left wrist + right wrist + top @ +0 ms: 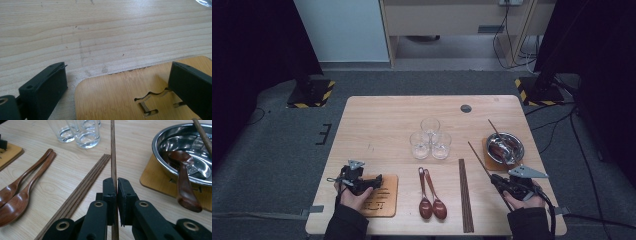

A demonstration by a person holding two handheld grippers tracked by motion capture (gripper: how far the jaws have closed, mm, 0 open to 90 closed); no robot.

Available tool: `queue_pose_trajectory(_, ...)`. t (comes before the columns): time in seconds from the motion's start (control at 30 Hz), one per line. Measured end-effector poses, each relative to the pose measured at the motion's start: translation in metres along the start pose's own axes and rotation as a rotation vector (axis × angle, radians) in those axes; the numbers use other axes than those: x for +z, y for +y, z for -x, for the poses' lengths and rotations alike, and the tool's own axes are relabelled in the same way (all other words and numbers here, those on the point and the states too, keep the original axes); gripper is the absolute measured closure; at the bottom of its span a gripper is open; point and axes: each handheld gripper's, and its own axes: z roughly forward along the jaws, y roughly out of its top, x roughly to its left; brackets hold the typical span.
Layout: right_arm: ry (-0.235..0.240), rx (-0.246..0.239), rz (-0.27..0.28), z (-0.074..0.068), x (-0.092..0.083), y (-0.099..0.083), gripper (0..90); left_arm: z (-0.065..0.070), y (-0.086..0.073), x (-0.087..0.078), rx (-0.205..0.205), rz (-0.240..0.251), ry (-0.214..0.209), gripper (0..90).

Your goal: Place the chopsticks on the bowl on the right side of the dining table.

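My right gripper (497, 179) (117, 192) is shut on a single dark wooden chopstick (479, 159) (113, 150), which runs from the jaws up toward the glasses and hangs a little above the table. Left of it, several more chopsticks (466, 195) (85, 187) lie side by side on the wood. My left gripper (374, 183) (117, 85) rests at the front left, open, with its jaws on either side of the corner of a slotted bamboo coaster (384, 197) (112, 100). Nothing is pinched between them.
Three clear glasses (430, 140) (86, 132) stand together mid-table. Two wooden spoons (431, 197) (22, 192) lie in front of them. At the right, a steel bowl (517, 145) (160, 162) on a bamboo coaster (152, 180) holds a wooden spoon (183, 177) and a chopstick (493, 126).
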Motion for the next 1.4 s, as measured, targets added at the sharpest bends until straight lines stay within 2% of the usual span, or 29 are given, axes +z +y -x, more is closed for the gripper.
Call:
queue_pose_trajectory(0.5,0.014,-0.004,0.067,-0.002,-0.016,0.016,85.3,0.000,0.000,0.000,0.000,0.000,0.000,1.2)
queue_pose_trajectory(1.03,0.028,-0.006,0.118,-0.006,-0.024,0.033,85.4,0.000,0.000,0.000,0.000,0.000,0.000,1.2)
queue_pose_trajectory(1.4,0.023,-0.005,0.153,-0.002,-0.031,0.042,85.3,0.000,0.000,0.000,0.000,0.000,0.000,1.2)
